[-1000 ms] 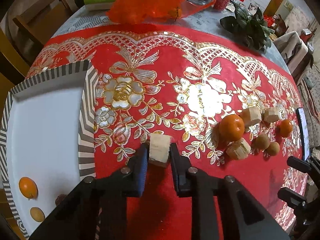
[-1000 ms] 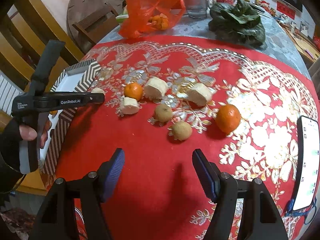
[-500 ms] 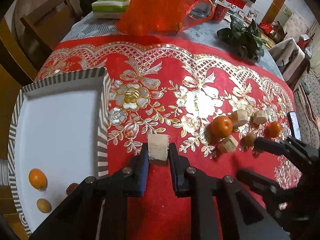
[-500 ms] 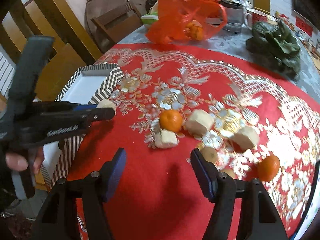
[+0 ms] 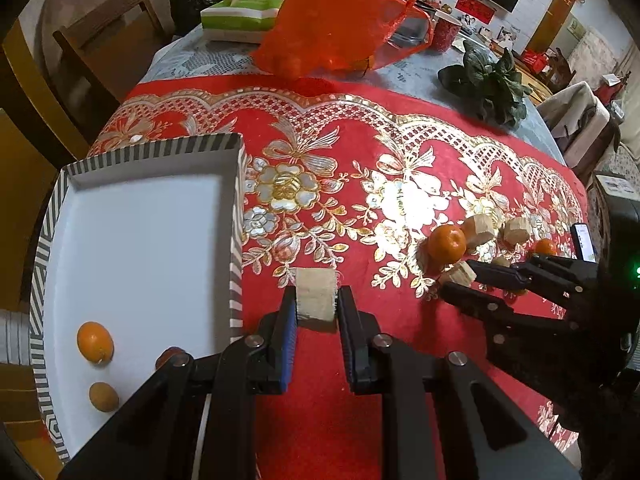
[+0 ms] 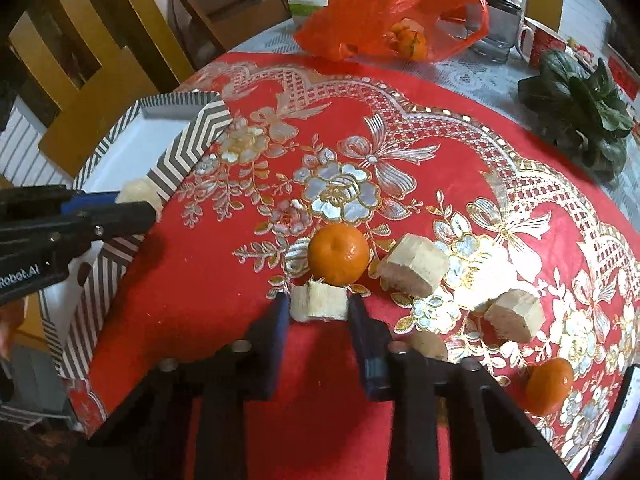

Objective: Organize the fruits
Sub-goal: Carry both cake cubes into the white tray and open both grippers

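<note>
Blue-padded left jaws (image 5: 317,312) pinch a pale fruit chunk (image 5: 316,294) just beside the striped tray (image 5: 236,216) at nine o'clock; right jaws (image 6: 319,312) are closing around another chunk (image 6: 319,302). Next, I judge, comes lifting both trayward.

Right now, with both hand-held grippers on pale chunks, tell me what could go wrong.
1. The right hand-held gripper is closing on a pale chunk right against the mandarin; lifting it might nudge the mandarin into a roll.
2. The left hand-held gripper holds its chunk near the tips, beside the striped tray; it could clip the tray's wall or slip out.
</note>
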`<move>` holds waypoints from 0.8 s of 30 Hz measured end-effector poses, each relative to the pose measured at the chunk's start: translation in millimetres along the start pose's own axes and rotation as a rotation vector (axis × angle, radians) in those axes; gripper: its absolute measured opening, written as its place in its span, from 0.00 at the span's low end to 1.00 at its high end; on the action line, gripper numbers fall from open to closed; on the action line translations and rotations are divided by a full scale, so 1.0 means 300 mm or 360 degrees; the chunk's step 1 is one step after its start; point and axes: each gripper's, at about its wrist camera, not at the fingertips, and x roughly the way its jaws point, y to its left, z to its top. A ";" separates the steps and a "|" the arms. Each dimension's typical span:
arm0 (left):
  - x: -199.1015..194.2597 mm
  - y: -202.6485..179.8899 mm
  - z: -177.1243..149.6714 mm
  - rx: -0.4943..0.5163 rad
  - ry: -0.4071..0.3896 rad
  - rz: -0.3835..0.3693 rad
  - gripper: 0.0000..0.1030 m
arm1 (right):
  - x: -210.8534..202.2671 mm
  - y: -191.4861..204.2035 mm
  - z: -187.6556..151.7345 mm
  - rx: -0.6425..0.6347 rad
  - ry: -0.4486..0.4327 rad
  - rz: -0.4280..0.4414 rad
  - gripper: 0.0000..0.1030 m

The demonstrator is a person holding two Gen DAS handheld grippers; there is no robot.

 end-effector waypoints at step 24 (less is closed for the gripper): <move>-0.113 0.114 -0.031 -0.0104 -0.0088 0.0058 0.18 | -0.135 0.206 0.052 -0.0136 -0.0102 0.0115 0.31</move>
